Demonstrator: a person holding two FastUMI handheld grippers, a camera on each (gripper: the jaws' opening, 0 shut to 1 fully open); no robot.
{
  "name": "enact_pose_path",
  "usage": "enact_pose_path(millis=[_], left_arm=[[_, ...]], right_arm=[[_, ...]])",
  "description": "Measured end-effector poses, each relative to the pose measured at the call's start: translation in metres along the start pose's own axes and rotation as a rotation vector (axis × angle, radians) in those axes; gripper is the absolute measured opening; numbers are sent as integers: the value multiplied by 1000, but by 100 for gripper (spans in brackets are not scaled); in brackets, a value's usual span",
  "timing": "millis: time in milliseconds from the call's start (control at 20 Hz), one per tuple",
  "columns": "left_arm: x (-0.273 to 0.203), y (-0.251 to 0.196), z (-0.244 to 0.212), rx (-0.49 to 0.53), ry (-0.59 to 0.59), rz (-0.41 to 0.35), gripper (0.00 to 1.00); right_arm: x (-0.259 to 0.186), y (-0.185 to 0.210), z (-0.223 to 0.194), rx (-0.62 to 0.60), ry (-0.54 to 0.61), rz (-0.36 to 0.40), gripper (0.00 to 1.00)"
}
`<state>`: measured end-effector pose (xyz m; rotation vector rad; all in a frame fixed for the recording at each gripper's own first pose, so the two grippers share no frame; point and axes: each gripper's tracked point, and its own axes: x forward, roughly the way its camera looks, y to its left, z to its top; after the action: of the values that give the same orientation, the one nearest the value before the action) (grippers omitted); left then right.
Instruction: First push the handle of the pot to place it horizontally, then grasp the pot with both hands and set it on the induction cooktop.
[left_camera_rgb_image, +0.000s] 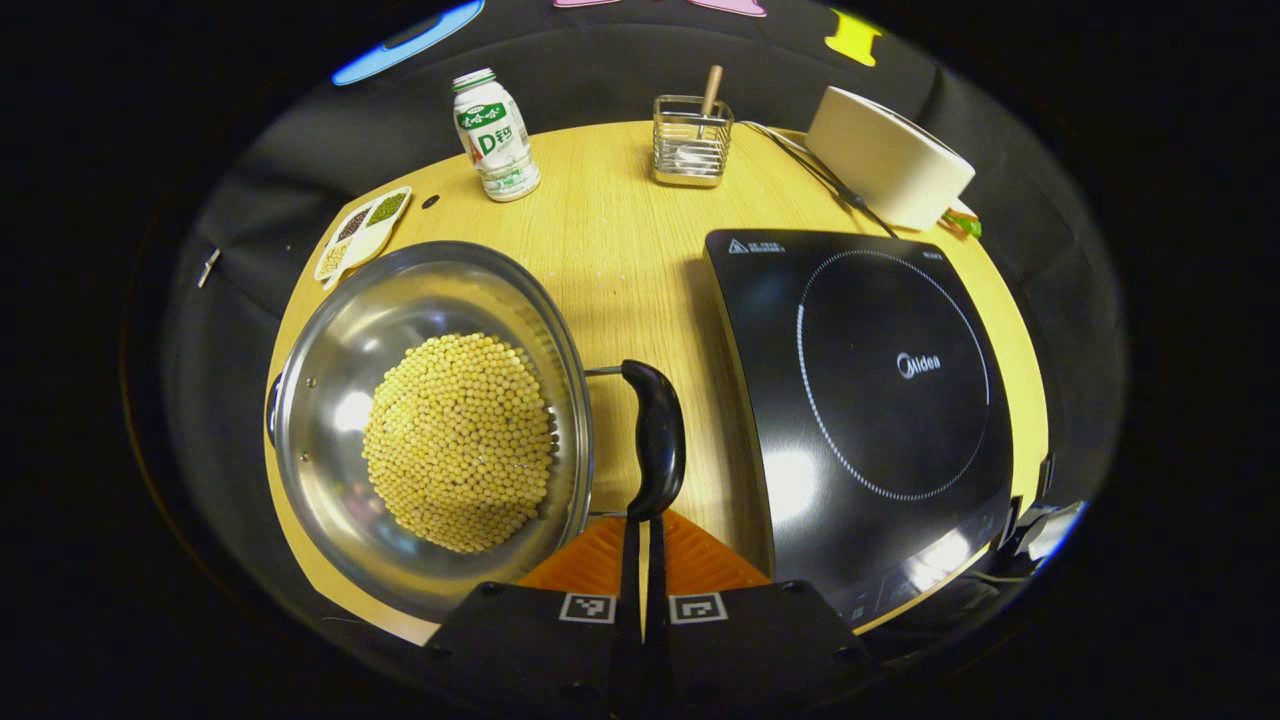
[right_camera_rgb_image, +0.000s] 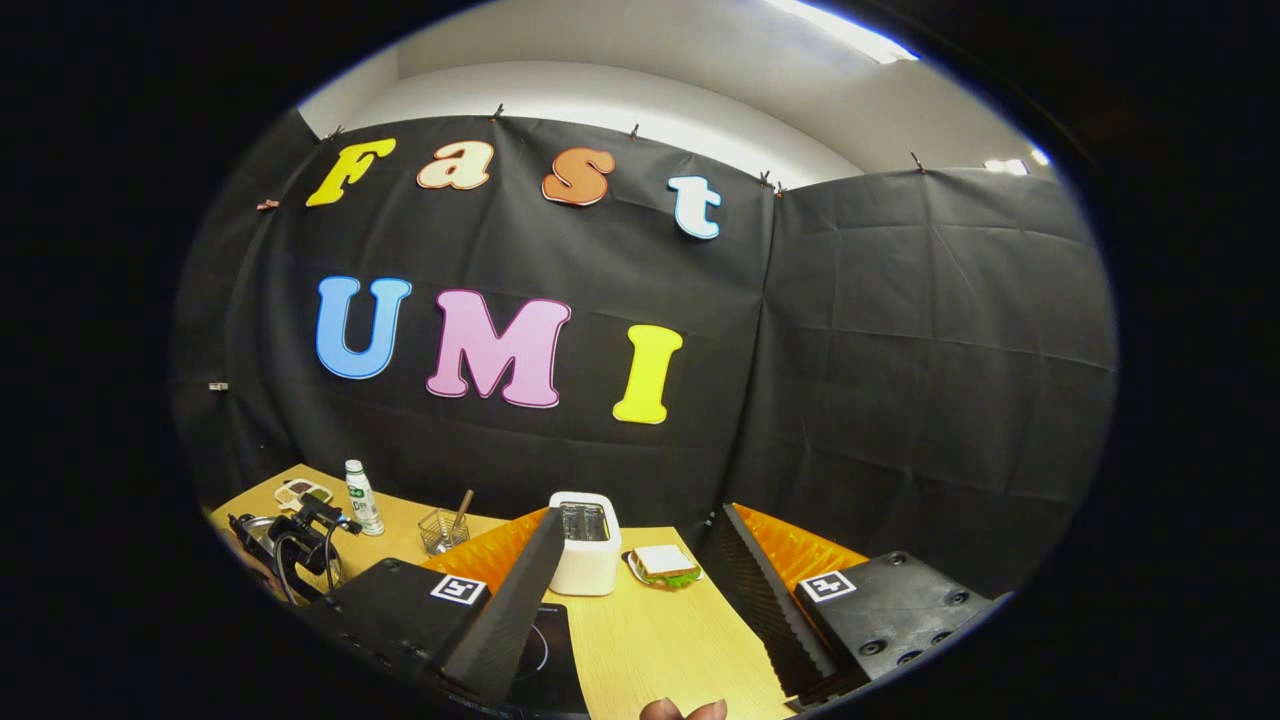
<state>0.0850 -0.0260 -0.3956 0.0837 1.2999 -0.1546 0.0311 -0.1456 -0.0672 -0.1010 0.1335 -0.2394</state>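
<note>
Steel pot (left_camera_rgb_image: 320, 400) at lower left of the left gripper view, standing on the desk (left_camera_rgb_image: 620, 240), its bowl holding a heap of pale yellow beans (left_camera_rgb_image: 460, 440). Black handle (left_camera_rgb_image: 655, 440) on wire arms off the pot's right side, running up and down the frame between pot and induction cooktop (left_camera_rgb_image: 870, 400). Left gripper (left_camera_rgb_image: 643, 540) at bottom centre, jaws pressed together with a thin slit between them, tips touching the handle's lower end. Cooktop to the right of centre, black glass with a ringed cooking zone, well apart from the pot's rim.

Farther up: a small divided dish of assorted beans (left_camera_rgb_image: 362, 232) at upper left just beyond the pot, a white drink bottle (left_camera_rgb_image: 495, 135) above it, a wire holder (left_camera_rgb_image: 692, 140) with a wooden stick at top centre, and a white toaster (left_camera_rgb_image: 885, 155) at upper right with its cord trailing toward the cooktop.

In the right gripper view, right gripper (right_camera_rgb_image: 635, 590) at the bottom, jaws spread wide, nothing between them, held above the desk. Beyond it, the toaster at lower centre, a sandwich on a plate (right_camera_rgb_image: 662, 565) just beside it. At lower left, far off, the left gripper by the pot. A fingertip (right_camera_rgb_image: 683, 710) at the bottom edge.
</note>
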Motion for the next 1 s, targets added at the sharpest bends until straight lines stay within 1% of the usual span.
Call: enact_pose_path(millis=[100,250,350,450,600,750,850,950,1000], left_arm=[[4,1,10,-2,-6,1,5],[6,1,17,16,-18,10,5],[1,-12,15,14,-41,-39,5],[-12,-19,14,33,-81,-78,5],[-40,-25,19,49,-187,-126,8],[-82,-16,30,13,-318,-139,62],[-111,-4,38,-20,-407,-142,98],[-137,15,44,-44,-488,-143,95],[-146,30,45,-50,-512,-126,94]], right_arm=[[0,2,-1,-5,7,-5,96],[-2,9,-2,-17,14,-3,98],[-4,19,-1,-18,20,9,98],[-6,32,0,-8,25,31,97],[-11,57,-2,-6,31,72,98],[-17,86,-1,-13,29,120,98],[-21,112,-3,4,39,172,98],[-27,143,-9,38,69,244,98],[-30,156,-12,53,83,273,98]])
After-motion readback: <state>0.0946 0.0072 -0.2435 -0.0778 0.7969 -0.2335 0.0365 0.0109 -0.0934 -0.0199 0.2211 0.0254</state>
